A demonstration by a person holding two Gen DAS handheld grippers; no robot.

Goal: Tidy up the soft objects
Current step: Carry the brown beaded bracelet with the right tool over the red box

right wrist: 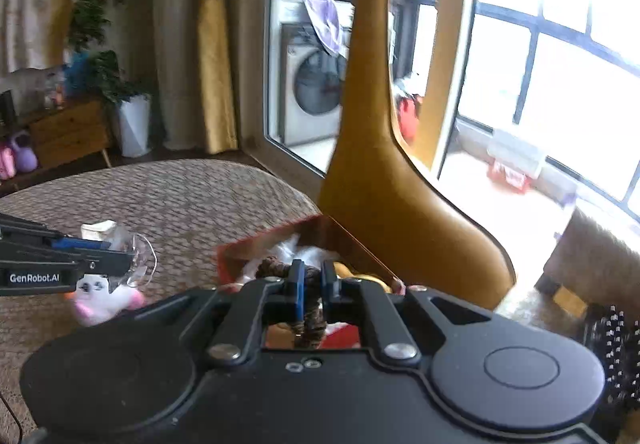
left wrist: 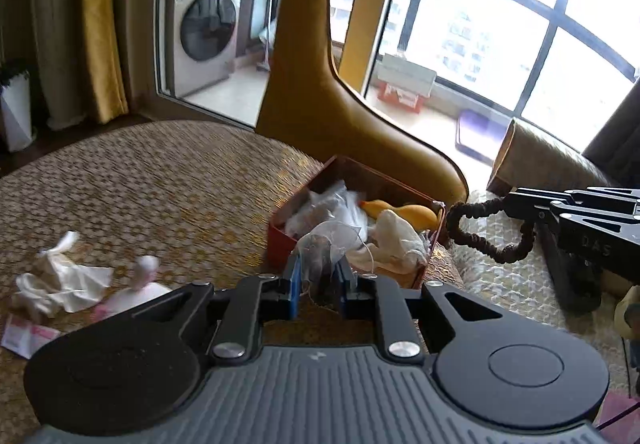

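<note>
Scrunchie (left wrist: 490,230) hangs pinched in the right gripper (right wrist: 314,276) at three o'clock of the red box (left wrist: 280,240). Left gripper (left wrist: 318,274) pinches a clear bag (left wrist: 320,248) at the box's six o'clock

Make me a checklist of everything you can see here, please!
Surface: woven gold-brown mat.
Job's things: red box holding white cloth, clear bags and a yellow toy.
Clutter: white cloth bundle, pink-white plush, pink packet on the mat.
Grippers: left gripper shut on clear plastic bag; right gripper shut on brown scrunchie.
Cables: thin dark one at the right view's lower-left edge.
Surroundings: washing machine, yellow chair, big windows.
</note>
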